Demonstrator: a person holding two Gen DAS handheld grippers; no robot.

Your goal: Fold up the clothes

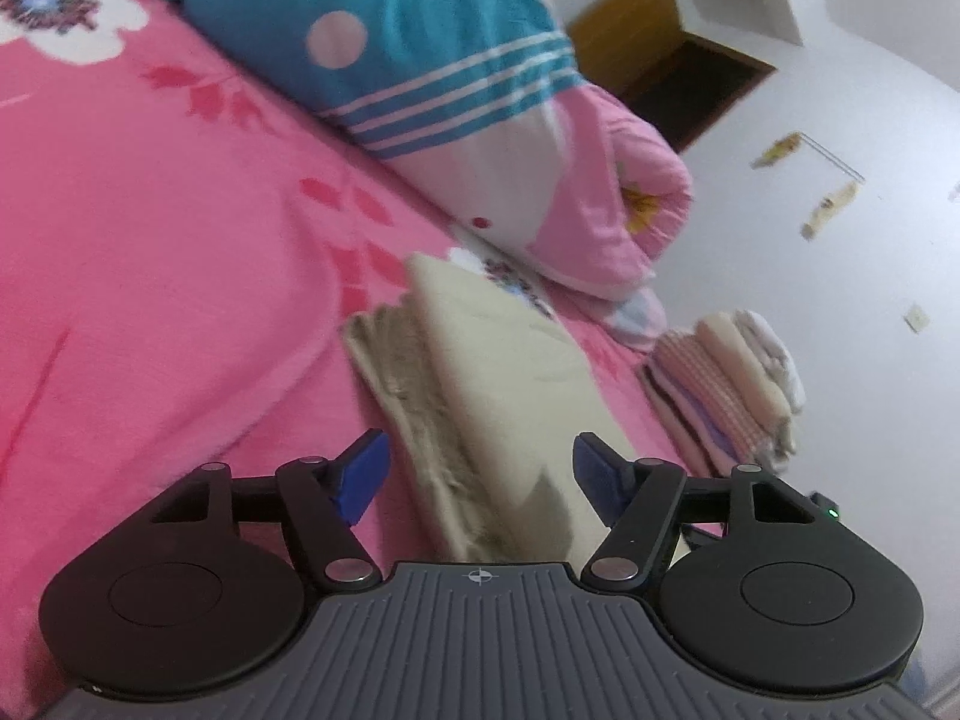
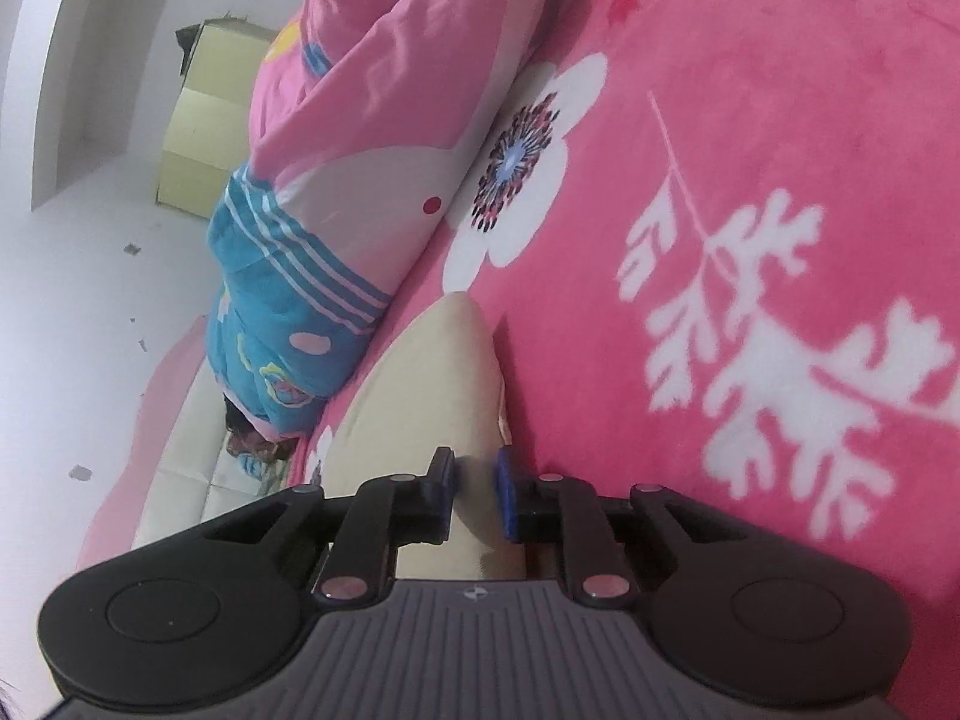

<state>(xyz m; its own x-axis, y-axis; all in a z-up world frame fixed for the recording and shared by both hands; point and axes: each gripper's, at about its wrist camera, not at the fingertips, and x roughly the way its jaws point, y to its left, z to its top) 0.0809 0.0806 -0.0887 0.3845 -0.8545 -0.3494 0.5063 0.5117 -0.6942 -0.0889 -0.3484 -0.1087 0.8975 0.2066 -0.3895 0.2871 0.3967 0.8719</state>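
Left wrist view: pink floral blanket (image 1: 150, 252) fills the left of the frame, white wall (image 1: 840, 300) on the right, a stack of folded clothes (image 1: 726, 384) at centre right. The left gripper (image 1: 480, 474) stands apart around the folded cream garment (image 1: 498, 372) at lower centre, pads clear. Right wrist view: the right gripper (image 2: 475, 489) sits narrow over the cream cloth; whether it pinches, I cannot tell.

Pink floral blanket (image 1: 150, 240), blue-pink quilt (image 1: 432, 48), cardboard box (image 2: 204, 144)
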